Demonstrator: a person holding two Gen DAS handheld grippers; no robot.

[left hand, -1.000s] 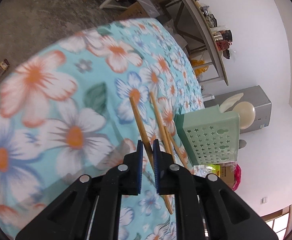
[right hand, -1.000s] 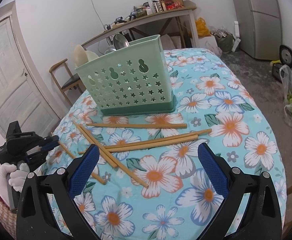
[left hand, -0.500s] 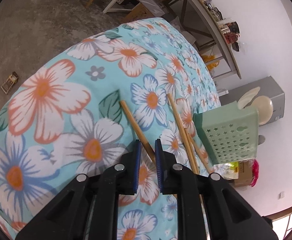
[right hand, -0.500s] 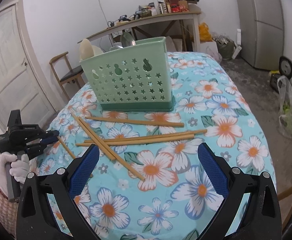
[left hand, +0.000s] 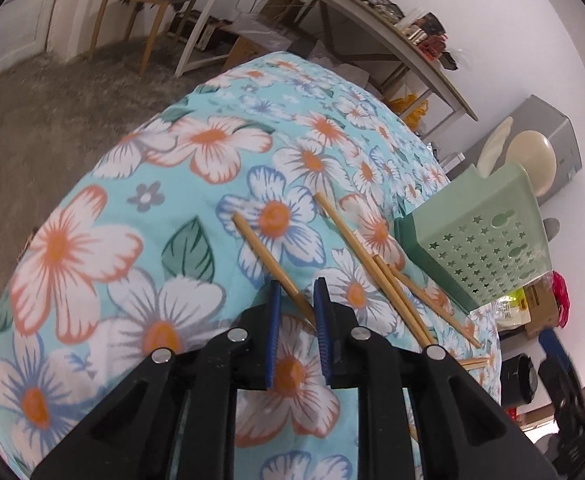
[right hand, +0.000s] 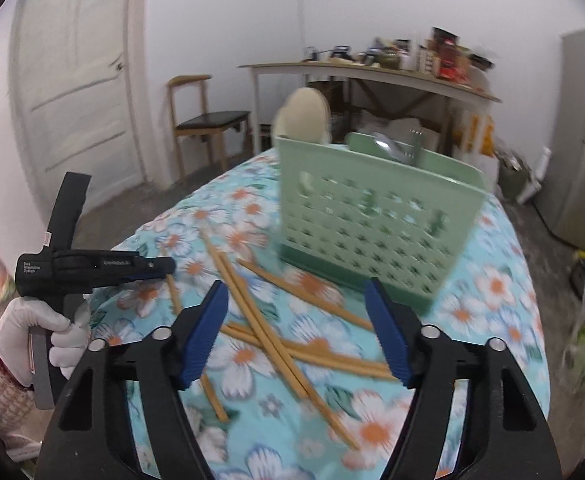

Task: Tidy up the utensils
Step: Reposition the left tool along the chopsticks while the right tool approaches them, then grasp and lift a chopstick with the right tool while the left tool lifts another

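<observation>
Right hand-held gripper [right hand: 296, 330] closing over chopsticks [right hand: 268, 332], caddy [right hand: 372, 224] holding spoons [right hand: 306, 112]

1. This is a lived-in room of a home, used for eating and storage.
2. A table [right hand: 504, 280] wears a flowered cloth.
3. A wooden chair [right hand: 204, 120] stands by a panelled door [right hand: 72, 92].
4. A fridge [right hand: 584, 132] stands against the wall.
5. A long side table [right hand: 372, 74] is crowded with jars and boxes.
</observation>
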